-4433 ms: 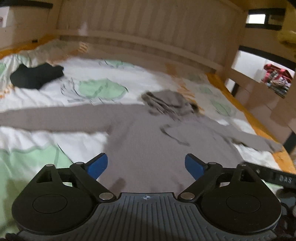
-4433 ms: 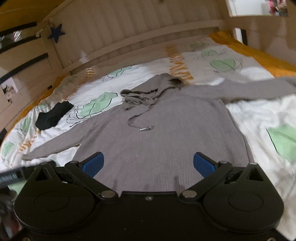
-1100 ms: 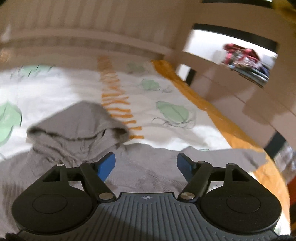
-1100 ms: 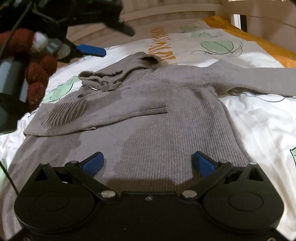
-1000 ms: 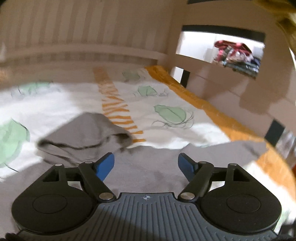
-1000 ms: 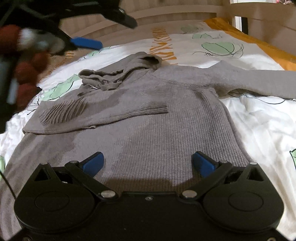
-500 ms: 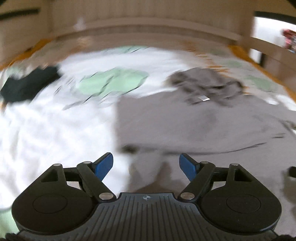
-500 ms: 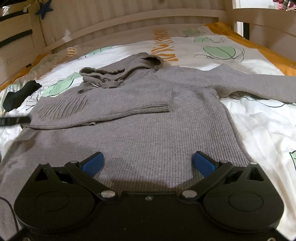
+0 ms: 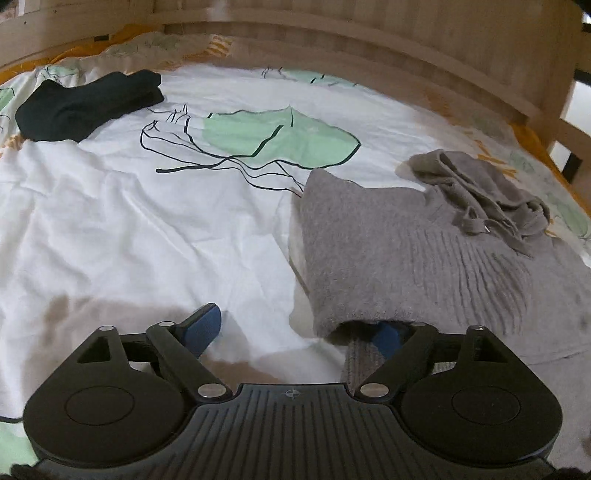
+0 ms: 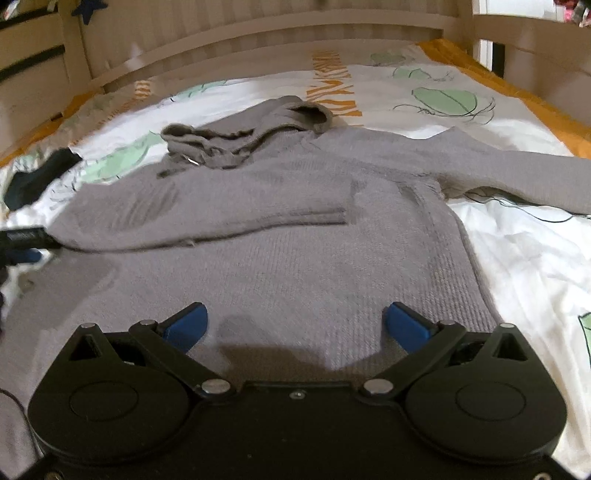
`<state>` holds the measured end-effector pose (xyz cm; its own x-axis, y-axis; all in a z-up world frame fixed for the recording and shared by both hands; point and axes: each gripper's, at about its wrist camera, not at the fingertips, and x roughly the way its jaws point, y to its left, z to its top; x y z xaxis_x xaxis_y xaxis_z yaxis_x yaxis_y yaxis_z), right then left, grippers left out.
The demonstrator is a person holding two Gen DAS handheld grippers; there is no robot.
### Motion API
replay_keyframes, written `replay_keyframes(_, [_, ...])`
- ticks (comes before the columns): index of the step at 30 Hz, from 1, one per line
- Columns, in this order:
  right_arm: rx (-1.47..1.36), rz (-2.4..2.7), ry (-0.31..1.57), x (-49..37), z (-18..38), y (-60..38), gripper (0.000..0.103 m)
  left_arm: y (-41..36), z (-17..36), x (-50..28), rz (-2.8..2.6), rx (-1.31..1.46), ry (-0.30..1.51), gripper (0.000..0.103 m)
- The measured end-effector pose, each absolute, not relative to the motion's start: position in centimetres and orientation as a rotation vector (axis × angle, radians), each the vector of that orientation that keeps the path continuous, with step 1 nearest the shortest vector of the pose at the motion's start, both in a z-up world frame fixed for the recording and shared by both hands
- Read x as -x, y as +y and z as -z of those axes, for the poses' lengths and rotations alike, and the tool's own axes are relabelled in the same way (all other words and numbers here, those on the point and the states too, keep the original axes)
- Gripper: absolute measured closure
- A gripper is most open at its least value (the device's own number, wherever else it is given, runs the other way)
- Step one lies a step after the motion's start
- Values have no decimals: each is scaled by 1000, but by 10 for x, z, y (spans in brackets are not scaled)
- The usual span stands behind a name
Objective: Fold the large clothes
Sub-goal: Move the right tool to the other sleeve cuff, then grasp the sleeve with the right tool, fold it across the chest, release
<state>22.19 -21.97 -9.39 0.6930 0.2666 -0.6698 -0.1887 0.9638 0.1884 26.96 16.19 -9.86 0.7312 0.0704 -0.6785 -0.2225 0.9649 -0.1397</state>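
Note:
A grey knit hoodie (image 10: pixel 295 243) lies face up on the bed. Its left sleeve (image 10: pixel 207 210) is folded across the chest; its right sleeve (image 10: pixel 517 173) stretches out to the right. The hood (image 10: pixel 258 129) is bunched at the top. In the left wrist view the hoodie's folded shoulder edge (image 9: pixel 369 251) lies over my left gripper's right fingertip. My left gripper (image 9: pixel 295 328) is open at that edge, low over the sheet. My right gripper (image 10: pixel 295 325) is open and empty over the hoodie's lower body. The left gripper also shows in the right wrist view (image 10: pixel 26 240).
The bed has a white sheet with green leaf prints (image 9: pixel 273 136) and an orange border (image 10: pixel 517 85). A black garment (image 9: pixel 85 103) lies at the far left. A wooden headboard (image 10: pixel 258 33) runs behind, and a wooden side rail (image 9: pixel 546 110) on the right.
My left gripper swung from over the hood and right side back to the hoodie's left folded edge and dropped low. The left sleeve now lies folded across the chest. My right gripper barely moved.

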Motion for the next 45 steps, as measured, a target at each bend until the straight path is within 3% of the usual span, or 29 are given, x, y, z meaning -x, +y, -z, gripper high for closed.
replay_keyframes(7, [-218,-239,762,-270,83,-237,1,159,103,-264,-159,197,702,15])
replay_keyframes(8, [-229,-230,765,-279,84,-240,4,159,104,-265,-159,194,701,15])
replay_keyframes(10, [-249,-221,783,-297,89,-243,18,159,105,-265,-161,190,700,14])
replay_keyframes(14, [-256,-200,806,-324,98,-240,24,159,105,-265,-160,188,700,14])
replay_keyframes(15, [-242,-195,804,-326,99,-237,30,159,105,-265,-161,188,700,14])
replay_keyframes(17, [-206,-188,809,-331,98,-231,51,158,106,-265,-162,185,699,13])
replay_keyframes(18, [-187,-183,816,-333,95,-227,73,158,106,-265,-163,184,699,13])
replay_keyframes(19, [-169,-174,826,-335,92,-224,83,158,106,-265,-163,183,699,13])
replay_keyframes(22, [-159,-212,799,-333,72,-226,92,158,106,-265,-162,185,699,13])
replay_keyframes(29, [-162,-214,571,-320,6,-251,93,159,105,-266,-161,179,700,13])
replay_keyframes(39, [-104,-141,763,-344,66,-257,92,161,103,-266,-155,194,713,13])
replay_keyframes(45, [-41,-60,795,-333,87,-268,74,166,93,-260,-158,153,783,13])
